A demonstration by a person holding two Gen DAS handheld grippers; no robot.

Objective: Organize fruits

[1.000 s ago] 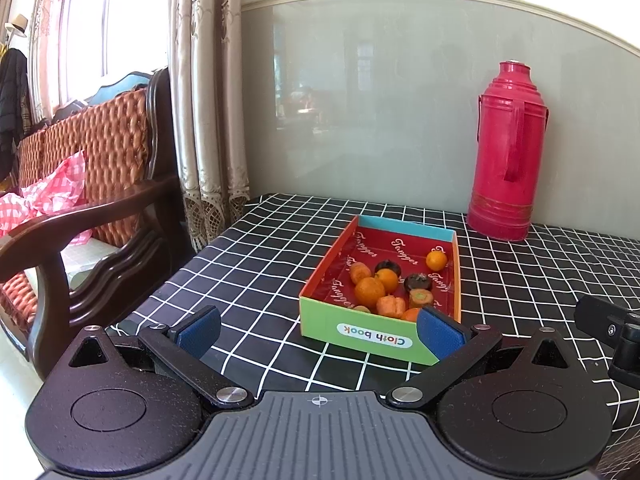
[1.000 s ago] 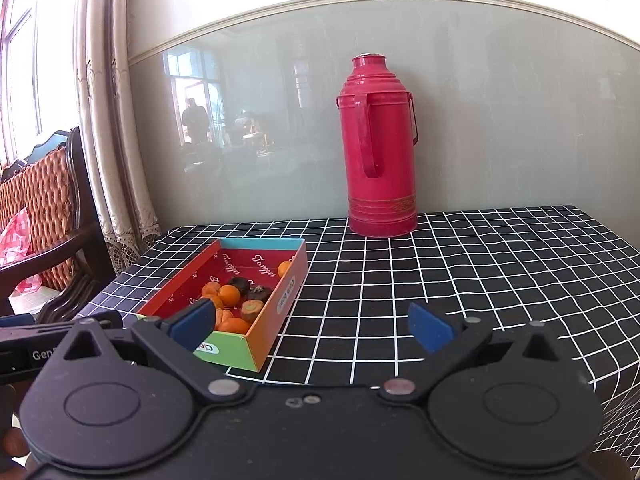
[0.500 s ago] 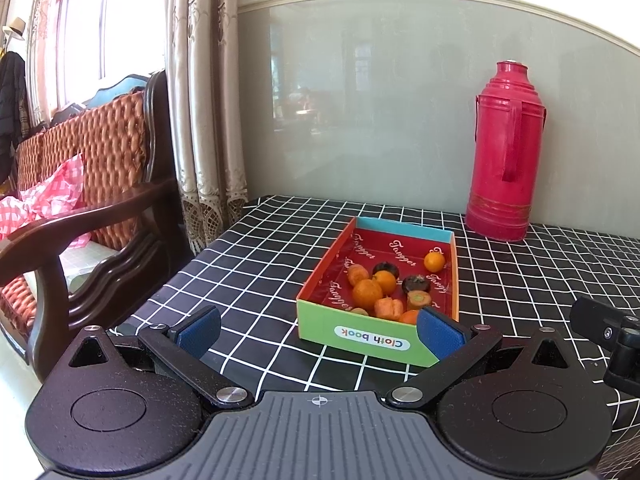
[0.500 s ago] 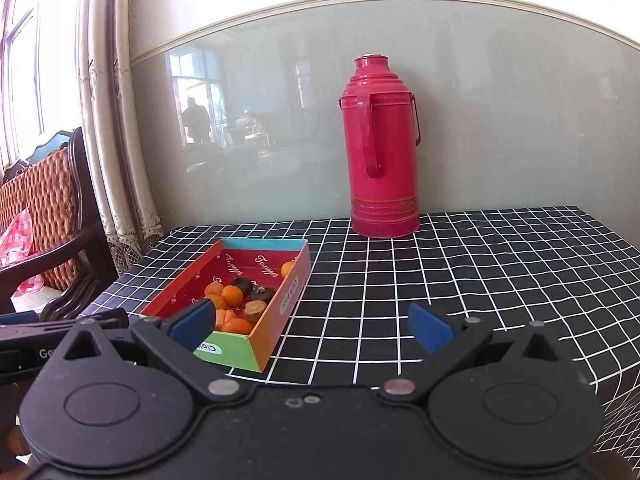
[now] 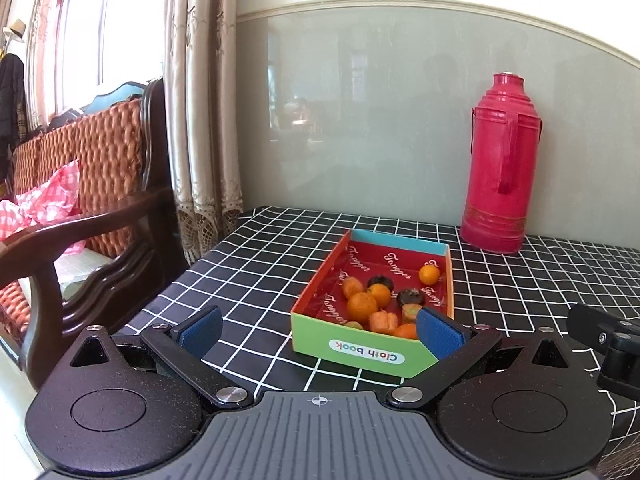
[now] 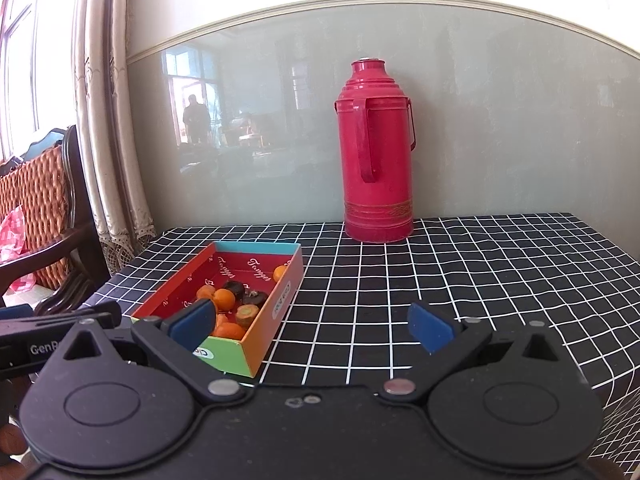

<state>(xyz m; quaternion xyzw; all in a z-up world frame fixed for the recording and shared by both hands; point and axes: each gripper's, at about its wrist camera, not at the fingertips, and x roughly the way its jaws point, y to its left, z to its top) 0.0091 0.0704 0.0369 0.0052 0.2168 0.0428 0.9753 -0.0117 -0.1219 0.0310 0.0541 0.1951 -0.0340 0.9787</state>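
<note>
A shallow cardboard box with a green front, a red lining and a "Cloth book" label lies on the black checked tablecloth. Several oranges and two dark fruits lie inside it. My left gripper hovers open just in front of the box, nothing between its blue pads. In the right wrist view the same box sits at lower left with the fruit inside. My right gripper is open and empty over bare cloth to the right of the box.
A tall red thermos stands at the back by the grey wall, seen as thermos in the right view. A wooden armchair with woven cushions and curtains stand left of the table. The table's right edge drops off.
Both views have drifted slightly: the box sits a little farther back and left in the left wrist view and a little right in the right. Both grippers remain open.
</note>
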